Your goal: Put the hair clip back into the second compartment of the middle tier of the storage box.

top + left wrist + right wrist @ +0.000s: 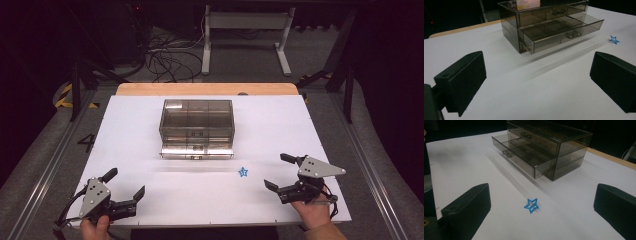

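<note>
A smoky clear two-drawer box point(197, 121) point(541, 15) point(554, 145) stands mid-table, its lower drawer point(196, 149) point(564, 31) point(520, 152) pulled partly out. A small blue star-shaped clip point(243, 172) point(614, 39) point(531, 205) lies on the white sheet in front of the box, to the right. My left gripper point(125, 183) point(537, 82) rests open near the front left corner, far from both. My right gripper point(279, 172) point(541, 212) is open at the front right, with the star just ahead of its jaws and nothing between them.
The white sheet point(150, 150) covers a wooden table whose bare edge point(205, 89) shows at the back. Beyond it are a desk frame point(245, 35) and floor cables point(167, 57). Metal rails run along both sides of the table.
</note>
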A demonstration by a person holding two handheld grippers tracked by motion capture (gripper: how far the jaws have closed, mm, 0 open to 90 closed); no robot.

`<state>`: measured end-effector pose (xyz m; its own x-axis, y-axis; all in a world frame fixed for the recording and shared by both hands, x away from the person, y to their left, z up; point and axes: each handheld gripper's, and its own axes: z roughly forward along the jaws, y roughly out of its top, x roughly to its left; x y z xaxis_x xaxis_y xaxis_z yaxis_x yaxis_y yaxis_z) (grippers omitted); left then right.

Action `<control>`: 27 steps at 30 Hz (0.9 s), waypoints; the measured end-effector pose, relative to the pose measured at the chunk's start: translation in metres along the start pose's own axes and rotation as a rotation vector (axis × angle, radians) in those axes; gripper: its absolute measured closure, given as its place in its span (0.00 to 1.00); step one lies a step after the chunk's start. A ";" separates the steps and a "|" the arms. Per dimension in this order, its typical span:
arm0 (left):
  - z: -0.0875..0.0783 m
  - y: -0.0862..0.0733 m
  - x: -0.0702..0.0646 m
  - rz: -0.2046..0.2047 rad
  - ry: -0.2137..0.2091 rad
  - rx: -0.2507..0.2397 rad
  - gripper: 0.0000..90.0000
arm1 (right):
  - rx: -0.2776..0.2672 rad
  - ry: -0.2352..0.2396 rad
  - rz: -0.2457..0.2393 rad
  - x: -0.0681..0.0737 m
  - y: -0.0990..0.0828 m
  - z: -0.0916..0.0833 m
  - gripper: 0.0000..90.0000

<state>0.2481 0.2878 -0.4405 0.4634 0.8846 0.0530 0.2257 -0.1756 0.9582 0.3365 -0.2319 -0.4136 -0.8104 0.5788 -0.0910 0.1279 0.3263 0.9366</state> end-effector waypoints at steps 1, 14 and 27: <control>0.000 0.000 0.000 0.000 0.001 0.001 0.01 | -0.001 0.002 0.004 -0.001 0.001 0.001 0.02; 0.000 0.000 0.000 -0.003 0.003 0.005 0.01 | 0.007 0.015 0.003 -0.007 0.015 0.018 0.02; 0.000 0.000 0.001 -0.002 0.007 0.007 0.01 | 0.022 0.039 -0.012 -0.006 0.025 0.034 0.02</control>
<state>0.2484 0.2885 -0.4408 0.4570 0.8879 0.0528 0.2331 -0.1768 0.9562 0.3638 -0.2019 -0.4007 -0.8336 0.5451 -0.0889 0.1300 0.3501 0.9277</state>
